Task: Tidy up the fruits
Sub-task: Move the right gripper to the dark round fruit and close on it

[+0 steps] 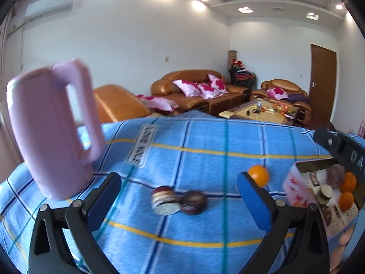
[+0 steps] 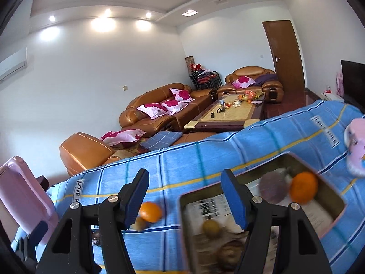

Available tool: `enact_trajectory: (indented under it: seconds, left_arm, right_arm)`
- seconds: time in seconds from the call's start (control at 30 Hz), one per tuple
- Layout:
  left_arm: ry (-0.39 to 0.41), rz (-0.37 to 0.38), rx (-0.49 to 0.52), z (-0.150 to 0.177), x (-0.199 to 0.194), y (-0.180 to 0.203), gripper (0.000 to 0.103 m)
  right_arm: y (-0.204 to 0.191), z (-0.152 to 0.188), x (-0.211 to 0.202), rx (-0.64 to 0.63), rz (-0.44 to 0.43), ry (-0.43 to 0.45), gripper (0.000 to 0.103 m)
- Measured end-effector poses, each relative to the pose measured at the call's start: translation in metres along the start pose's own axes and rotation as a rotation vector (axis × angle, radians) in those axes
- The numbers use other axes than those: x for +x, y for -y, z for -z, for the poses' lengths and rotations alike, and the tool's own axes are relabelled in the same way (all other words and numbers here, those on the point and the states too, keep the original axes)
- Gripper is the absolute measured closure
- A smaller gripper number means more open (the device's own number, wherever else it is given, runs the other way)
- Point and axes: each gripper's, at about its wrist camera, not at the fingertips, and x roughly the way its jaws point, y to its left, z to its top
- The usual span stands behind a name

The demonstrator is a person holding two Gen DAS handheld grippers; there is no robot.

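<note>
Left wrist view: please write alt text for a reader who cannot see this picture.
The open left gripper hovers over a blue checked cloth, aimed at two dark purple fruits that touch each other. An orange lies by its right finger, a pink jug stands left, and a pink box holding fruit sits right.

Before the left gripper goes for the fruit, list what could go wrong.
1. The round passion fruit and the cut half touch, so closing on one may nudge the other away.
2. The loose orange sits right by the left gripper finger and could roll if bumped.
3. The tall pink jug stands close on the left; a sideways swing might tip it.
</note>
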Motion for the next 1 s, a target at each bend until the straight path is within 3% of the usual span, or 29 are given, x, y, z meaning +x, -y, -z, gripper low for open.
enact_trajectory:
  seconds: [0.3,0.53,0.87,1.0]
  left_arm:
    - [-0.052,0.017,-0.041,0.007,0.002,-0.034,0.000]
    - [-0.081,0.016,-0.095,0.014,-0.004,-0.060,0.000]
    - [-0.061,-0.187,-0.026,0.007,0.008,-0.092,0.000]
    - [-0.082,-0.188,-0.046,0.007,0.013,-0.102,0.000]
  right_arm:
    - [-0.010,0.027,0.006,-0.032,-0.042,-0.097,0.036]
    - [-0.028,0.033,0.002,-0.098,-0.087,-0.113,0.036]
    - [-0.055,0.049,0.027,-0.183,-0.180,-0.310,0.034]
    - [-0.081,0.054,0.036,-0.275,-0.215,-0.341,0.036]
